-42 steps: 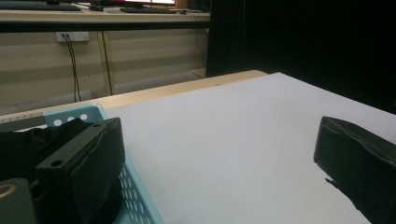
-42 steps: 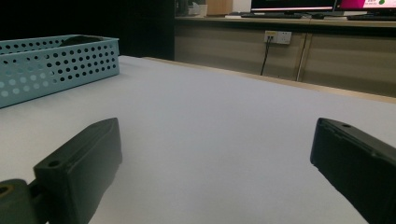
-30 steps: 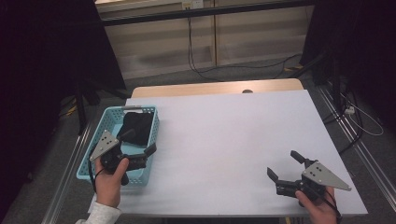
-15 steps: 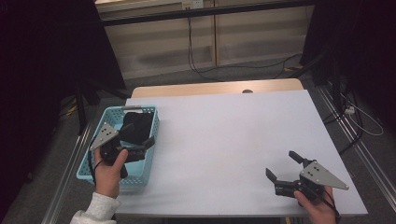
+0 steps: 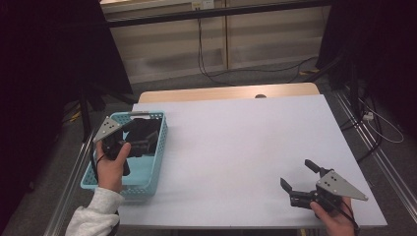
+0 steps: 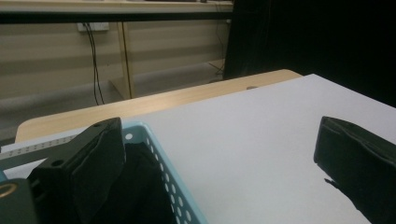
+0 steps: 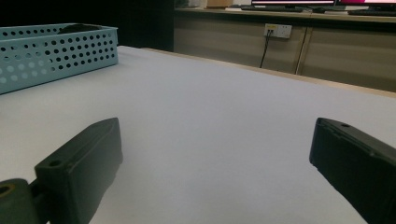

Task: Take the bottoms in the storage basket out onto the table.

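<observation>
Looks like the reaching-in step: the left gripper (image 5: 140,142) hangs over the blue basket (image 5: 156,162) with its jaws wide apart, right above the dark cloth (image 5: 145,132) bundled in the basket's far end. Nothing is gripped yet. I'd guess the next move is dipping lower into the basket and closing on a fold of that cloth. The right gripper (image 5: 300,179) sits well away from the basket near the table (image 5: 236,142) edge, jaws also spread, holding nothing. No readable brands or writing anywhere.
</observation>
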Action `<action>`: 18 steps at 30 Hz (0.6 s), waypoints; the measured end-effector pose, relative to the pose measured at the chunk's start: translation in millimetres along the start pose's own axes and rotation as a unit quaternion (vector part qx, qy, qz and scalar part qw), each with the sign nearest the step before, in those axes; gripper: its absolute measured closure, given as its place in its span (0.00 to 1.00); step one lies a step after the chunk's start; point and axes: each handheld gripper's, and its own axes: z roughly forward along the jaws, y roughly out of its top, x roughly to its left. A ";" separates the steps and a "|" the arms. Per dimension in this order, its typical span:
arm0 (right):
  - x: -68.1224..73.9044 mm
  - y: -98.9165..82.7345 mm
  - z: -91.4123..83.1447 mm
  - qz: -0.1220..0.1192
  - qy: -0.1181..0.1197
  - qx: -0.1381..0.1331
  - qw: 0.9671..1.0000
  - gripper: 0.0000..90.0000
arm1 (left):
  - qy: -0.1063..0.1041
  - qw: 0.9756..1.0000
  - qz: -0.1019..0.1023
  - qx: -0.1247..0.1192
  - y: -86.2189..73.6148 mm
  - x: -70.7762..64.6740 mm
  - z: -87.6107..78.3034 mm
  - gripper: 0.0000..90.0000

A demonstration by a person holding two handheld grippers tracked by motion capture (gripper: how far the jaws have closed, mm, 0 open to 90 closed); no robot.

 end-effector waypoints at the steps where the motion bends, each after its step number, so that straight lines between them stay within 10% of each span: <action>1: 0.0 0.0 0.0 0.000 0.000 0.000 1.000 0.02 | 0.000 1.000 0.000 0.000 0.0 0.0 0.0 0.02; 18: 0.2 1.6 -2.2 0.001 -0.008 -0.005 1.000 0.02 | 0.039 0.997 -0.045 0.052 -11.7 39.3 24.2 0.03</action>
